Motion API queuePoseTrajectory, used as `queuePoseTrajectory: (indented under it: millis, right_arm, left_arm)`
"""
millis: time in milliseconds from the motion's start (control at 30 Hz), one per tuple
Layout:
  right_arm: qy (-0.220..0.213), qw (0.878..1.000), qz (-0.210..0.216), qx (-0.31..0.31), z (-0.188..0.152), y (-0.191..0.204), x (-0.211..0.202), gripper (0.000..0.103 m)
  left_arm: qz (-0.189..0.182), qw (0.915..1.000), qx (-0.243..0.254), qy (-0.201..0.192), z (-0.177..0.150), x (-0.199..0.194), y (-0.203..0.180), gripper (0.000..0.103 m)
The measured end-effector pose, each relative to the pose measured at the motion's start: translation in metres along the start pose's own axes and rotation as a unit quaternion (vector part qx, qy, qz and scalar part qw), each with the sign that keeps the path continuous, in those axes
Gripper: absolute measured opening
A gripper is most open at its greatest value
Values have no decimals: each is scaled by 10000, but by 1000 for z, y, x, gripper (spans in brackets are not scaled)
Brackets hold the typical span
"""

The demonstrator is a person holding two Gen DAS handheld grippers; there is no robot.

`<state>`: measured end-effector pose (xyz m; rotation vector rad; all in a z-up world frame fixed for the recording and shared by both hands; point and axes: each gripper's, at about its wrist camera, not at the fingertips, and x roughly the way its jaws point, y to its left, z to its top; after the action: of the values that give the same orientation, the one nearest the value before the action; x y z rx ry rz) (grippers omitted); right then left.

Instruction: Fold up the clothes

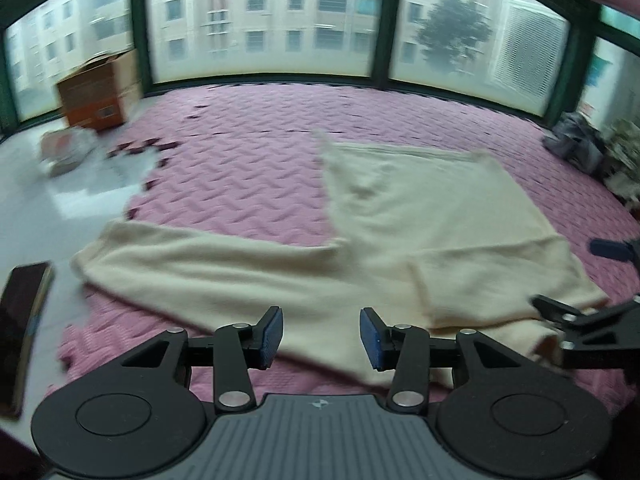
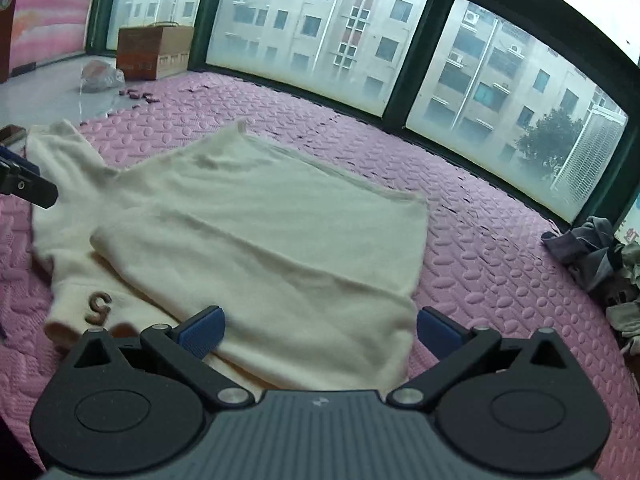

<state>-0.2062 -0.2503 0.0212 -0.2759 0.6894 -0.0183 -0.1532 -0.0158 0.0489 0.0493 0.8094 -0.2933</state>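
Cream knit is what fills my left wrist view: the sweater [image 1: 420, 240] lies flat on the pink quilted mat [image 1: 240, 168], its body running away toward the windows on the right and one sleeve [image 1: 192, 264] stretched out across the mat to the left. My left gripper [image 1: 322, 336] hangs above the near edge of the garment with its jaws parted and nothing between the blue pads; I see cloth below them, not pinched. A phone [image 1: 24, 320] lies at the left edge on the pale floor, well apart from the cloth, and a cardboard box [image 1: 96, 92] stands by the window. The tips of my right gripper [image 1: 576, 316] show at the right, over the sweater's near corner.

From the right wrist view, the sweater [image 2: 260, 232] lies ahead and slightly left of my right gripper [image 2: 320, 332], whose jaws stand wide and hold nothing, straddling the near edge of the folded body. The garment's long axis runs from the collar end with its brown "S" mark [image 2: 99, 307] at lower left up toward the far hem. A heap of dark clothes [image 2: 592, 252] sits at the right.

I judge the outstretched sleeve is the next fold, and it lies on my left hand's side, so that gripper is nearer.
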Motion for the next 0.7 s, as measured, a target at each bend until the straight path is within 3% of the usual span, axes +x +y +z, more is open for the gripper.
queuePoseTrajectory:
  millis: [233,433,700]
  right_arm:
    - [-185,9995,270,-2,18,5,-7,103]
    - [-172,9986,506,4,29,13,-3,103]
    - [-126,9980,623,-39,34,24,-1,103]
  left_arm:
    - [670,9962,-557,-43,9,2,44,46]
    - [1389,9804,-1384,-170,25,10,98,46]
    - [1648,9689,-1845,-79,32,26,141,46]
